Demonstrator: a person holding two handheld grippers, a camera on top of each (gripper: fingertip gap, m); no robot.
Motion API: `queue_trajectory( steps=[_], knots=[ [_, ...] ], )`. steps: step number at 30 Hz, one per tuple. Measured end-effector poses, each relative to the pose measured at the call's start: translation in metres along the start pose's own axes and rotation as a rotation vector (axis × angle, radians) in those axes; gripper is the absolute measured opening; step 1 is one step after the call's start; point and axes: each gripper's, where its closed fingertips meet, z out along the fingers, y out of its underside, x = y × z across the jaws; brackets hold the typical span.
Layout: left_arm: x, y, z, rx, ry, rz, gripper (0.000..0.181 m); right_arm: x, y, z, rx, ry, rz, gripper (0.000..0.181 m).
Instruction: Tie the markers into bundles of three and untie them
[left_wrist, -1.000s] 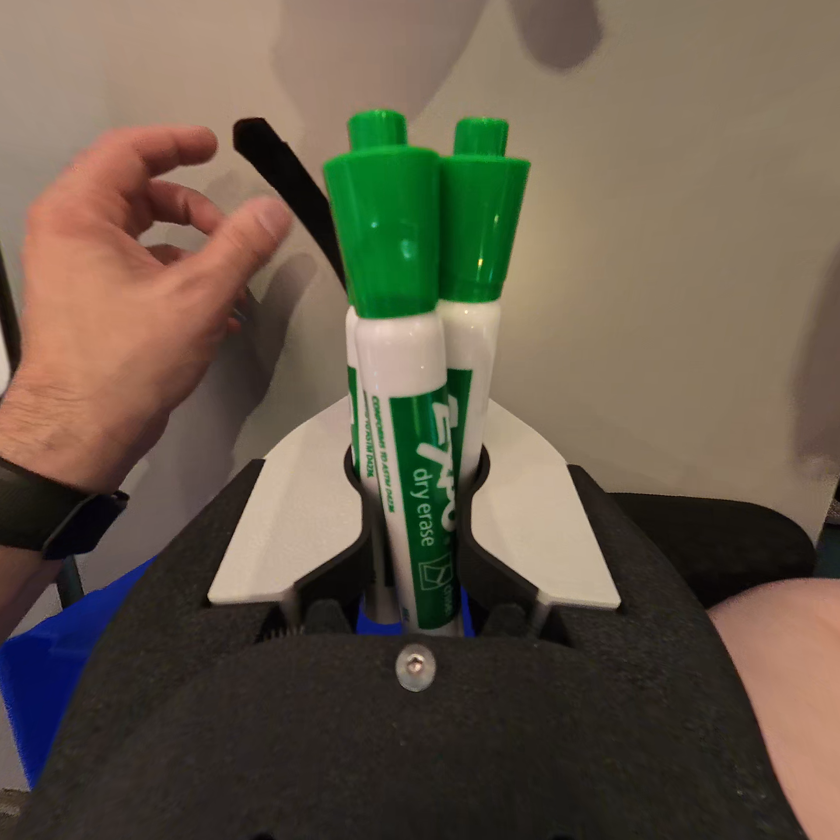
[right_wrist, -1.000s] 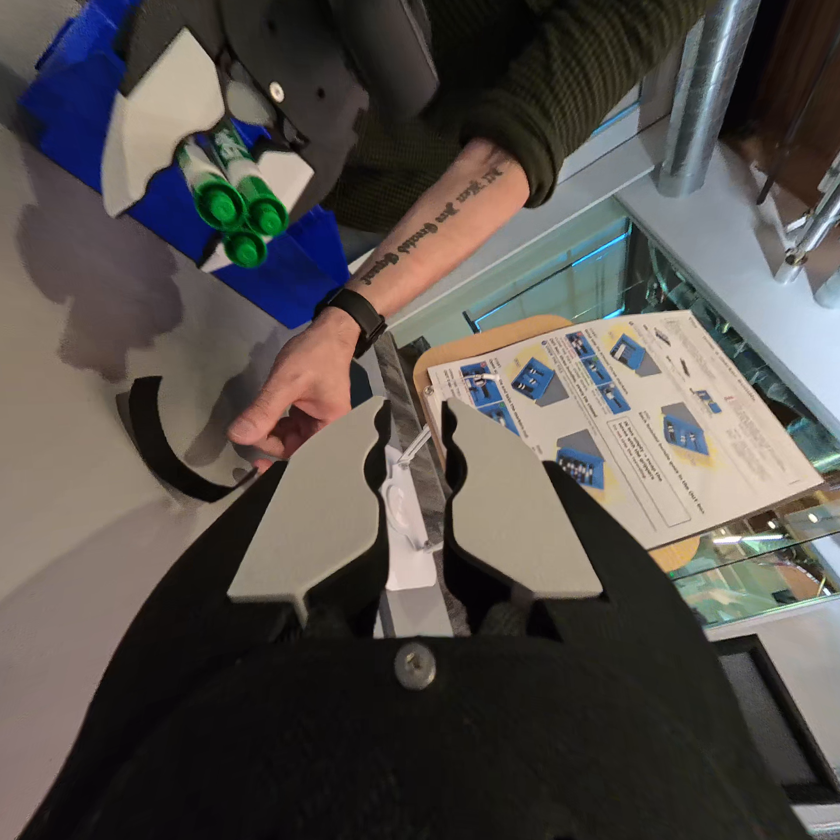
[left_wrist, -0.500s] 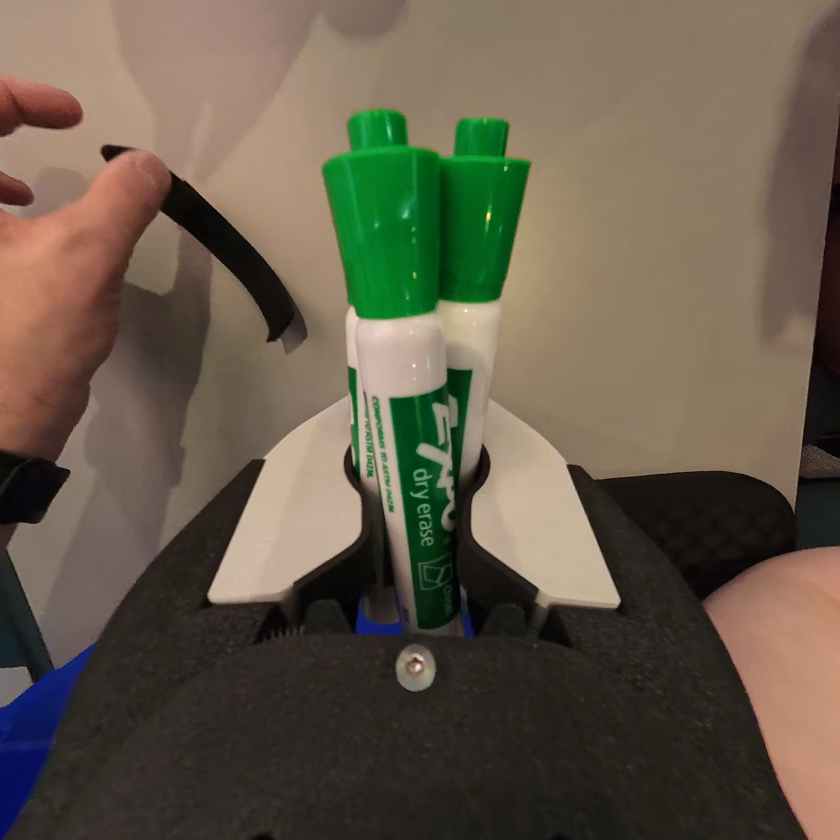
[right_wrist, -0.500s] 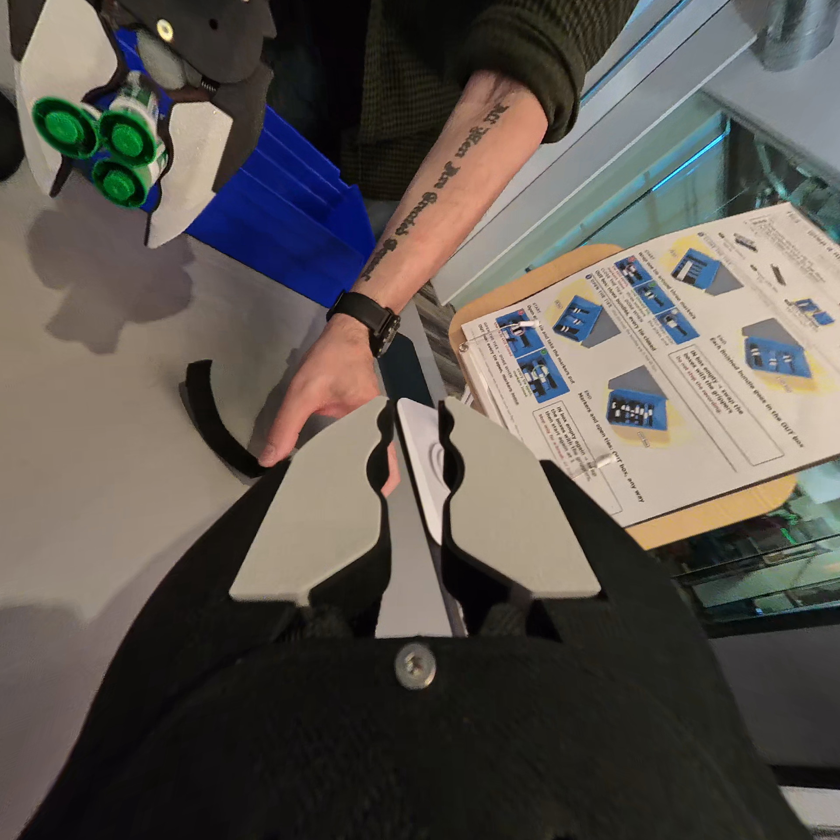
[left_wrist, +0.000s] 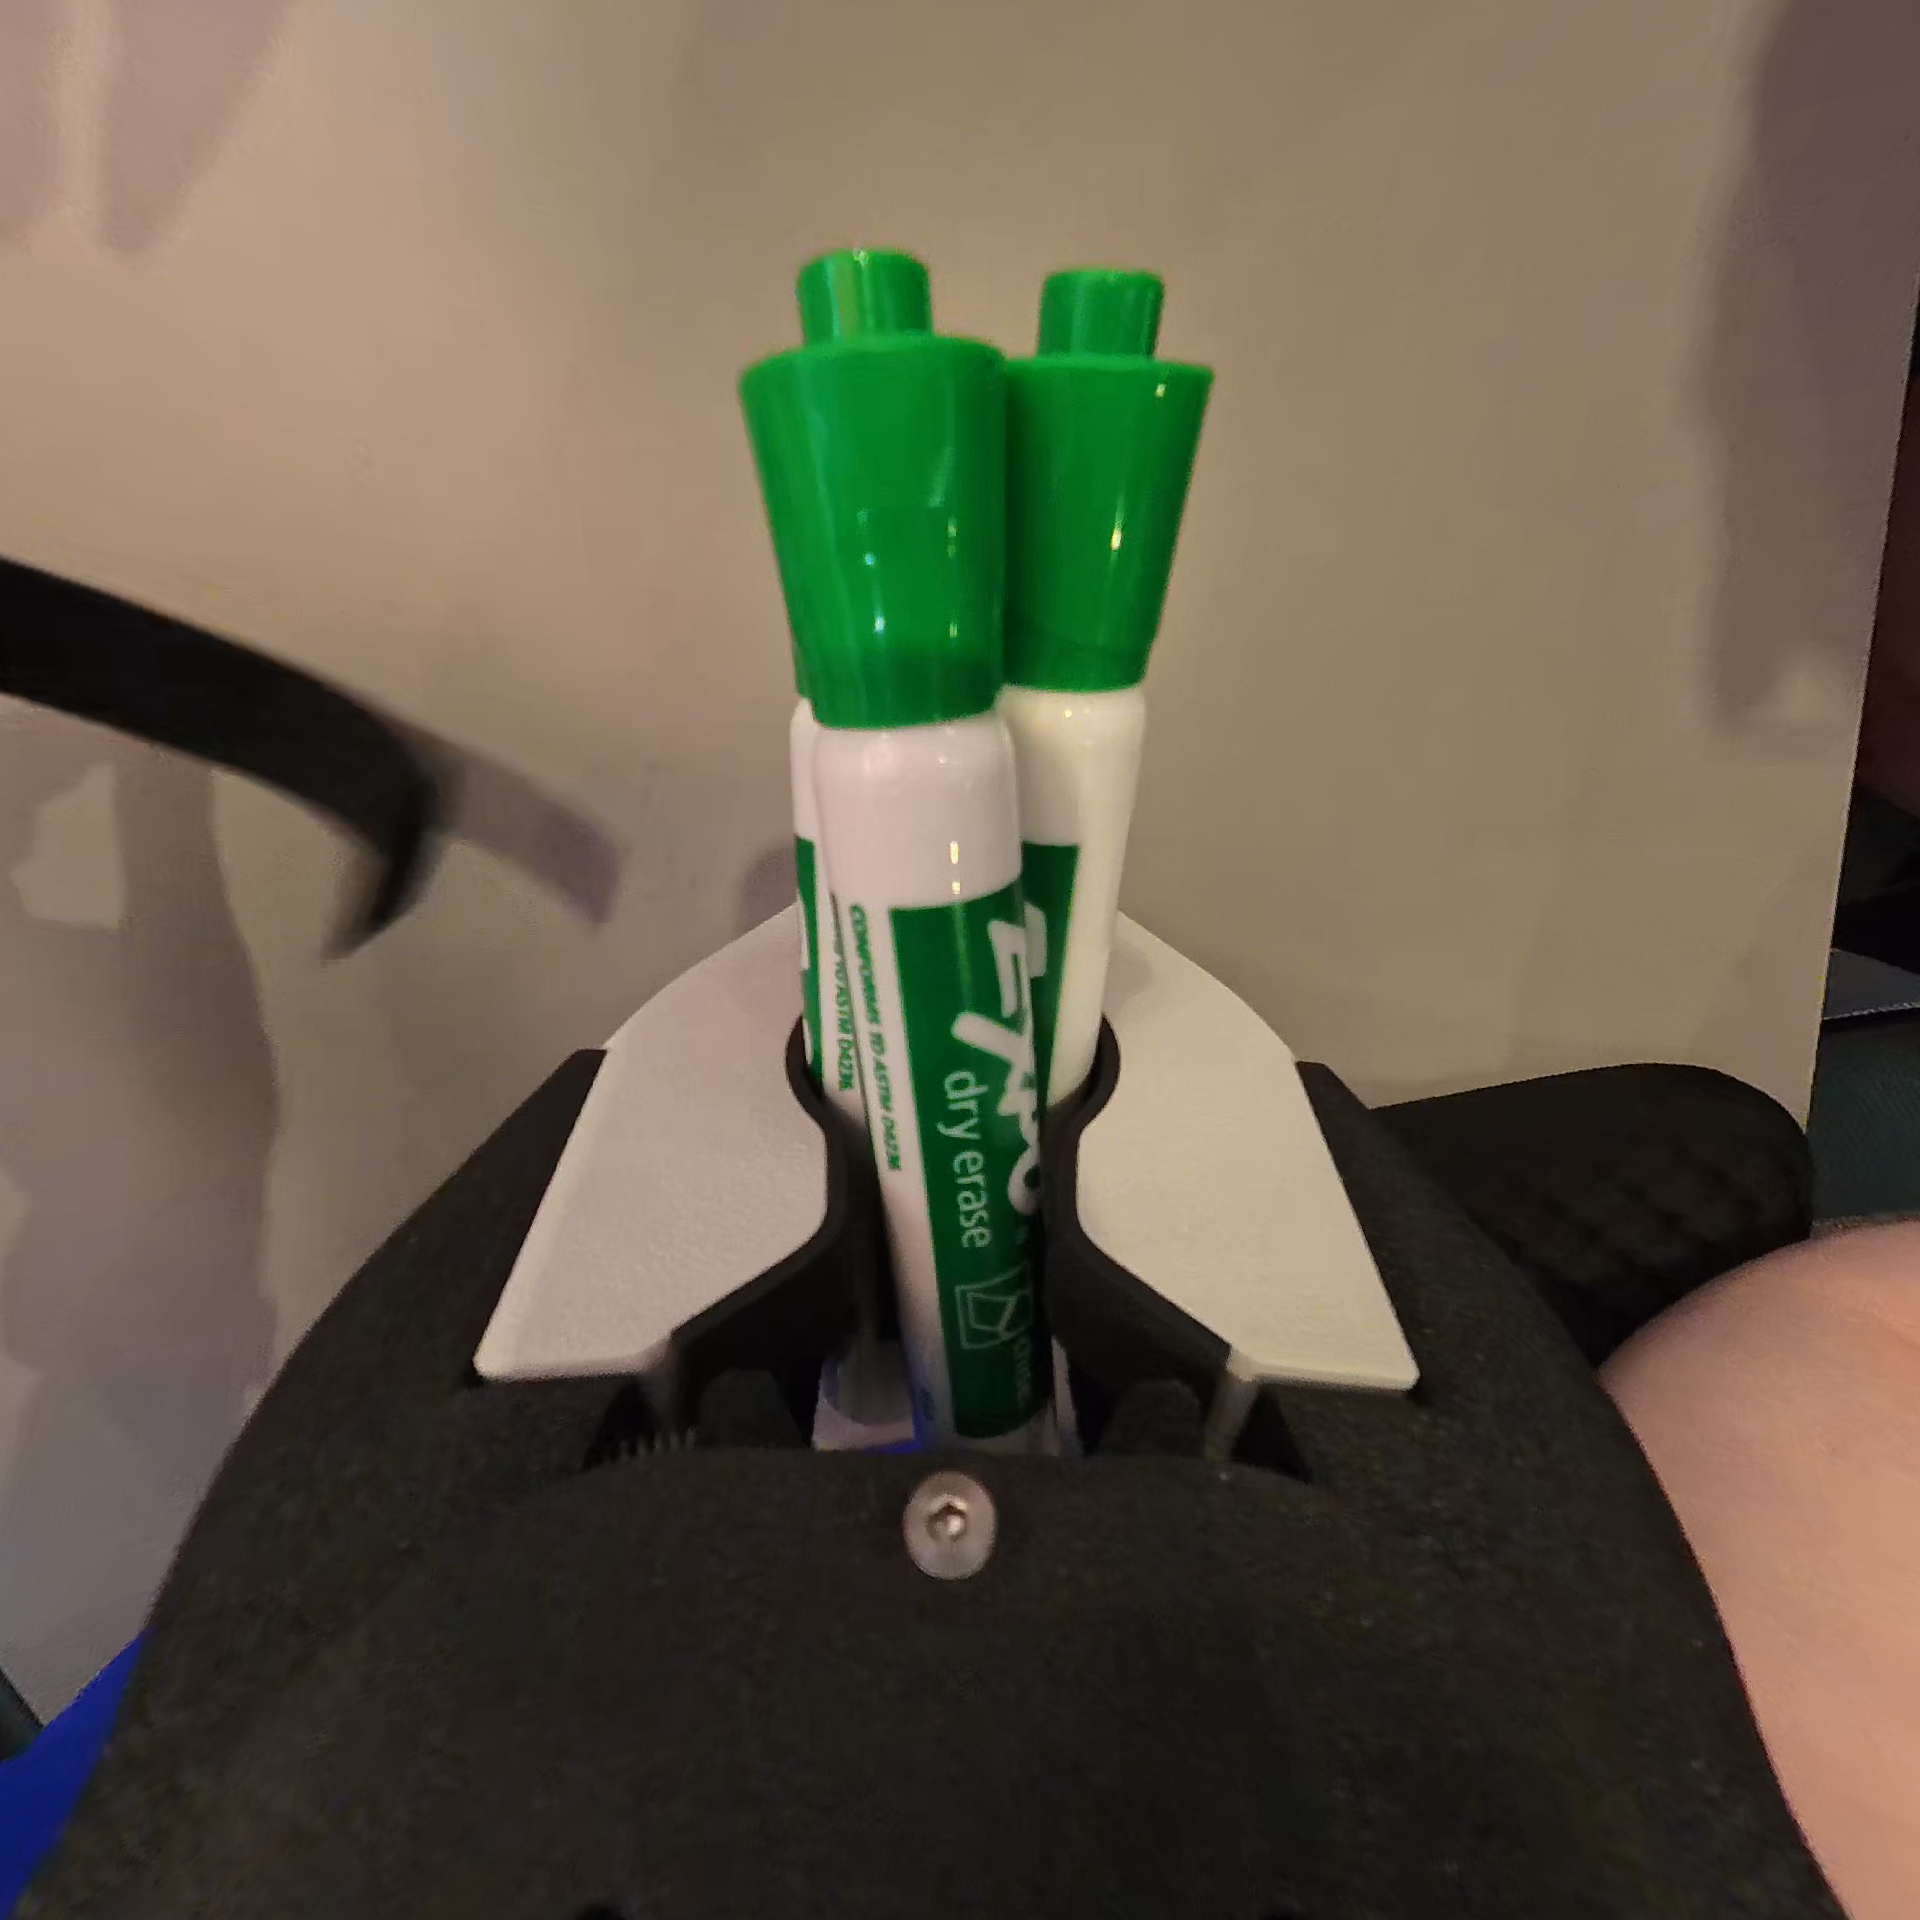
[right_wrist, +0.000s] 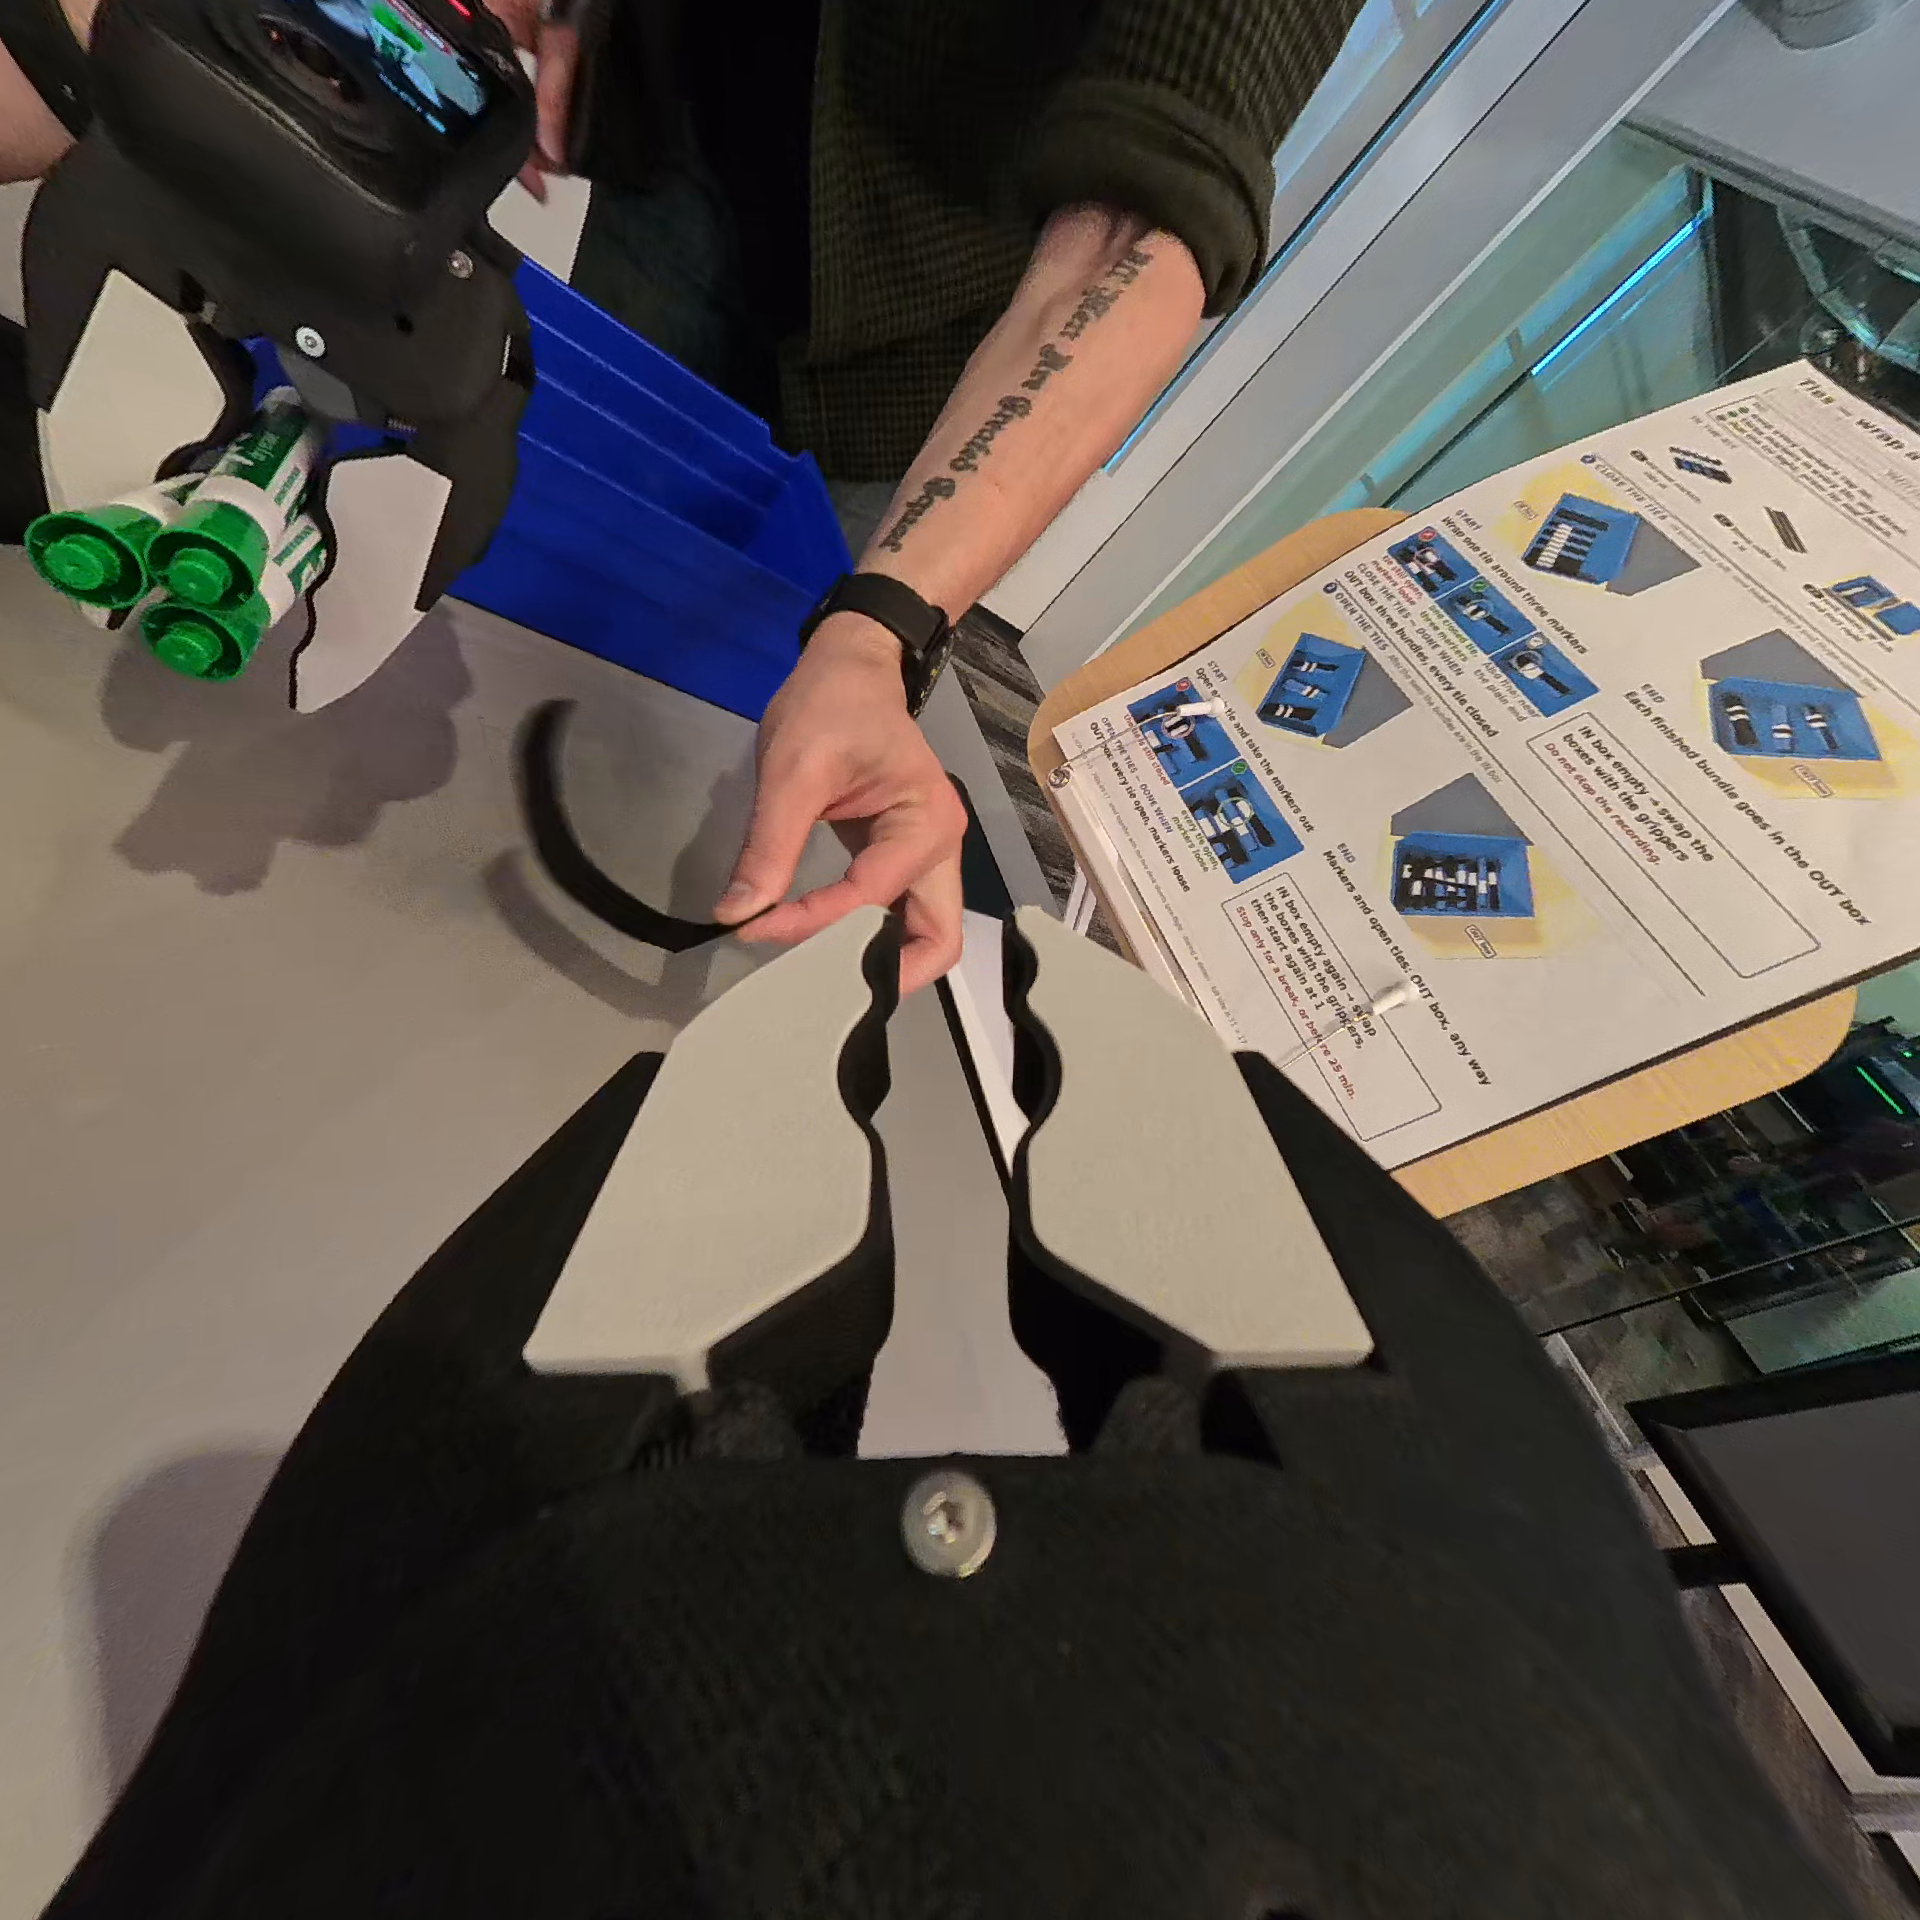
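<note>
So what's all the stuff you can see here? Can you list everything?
markers: three, white with green caps, clamped together in the left gripper
strap: one, black, curved, one end pinched by a hand, the rest over the table
table: one, grey, under everything
bin: one, blue, at the table's far edge behind the left gripper
instruction sheet: one, white with blue pictures, on a tan board at right
left gripper: black with grey fingers, shut on the markers
right gripper: black with grey fingers, open, empty
hand: one, bare, black watch on the wrist, pinching the strap
</note>
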Motion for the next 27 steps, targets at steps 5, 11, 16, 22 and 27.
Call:
queue_trajectory(
  steps=[5,11,16,22,27],
  knots=[
    [-0.001,0.005,-0.008,-0.006,-0.030,-0.009,0.042,-0.001,0.006,0.003,-0.026,-0.004,-0.006,0.020],
    [-0.001,0.007,-0.020,0.011,-0.070,-0.010,0.042,-0.003,0.011,0.006,-0.052,-0.008,-0.010,0.020],
    [-0.001,0.008,-0.026,0.018,-0.082,-0.019,0.042,-0.004,0.017,0.008,-0.076,-0.012,-0.007,0.019],
    [-0.001,0.008,-0.024,0.012,-0.082,-0.015,0.042,-0.003,0.023,0.009,-0.088,-0.014,0.005,0.019],
    [-0.001,0.008,-0.025,0.013,-0.082,-0.019,0.042,-0.004,0.025,0.010,-0.092,-0.021,0.011,0.019]
  ],
)
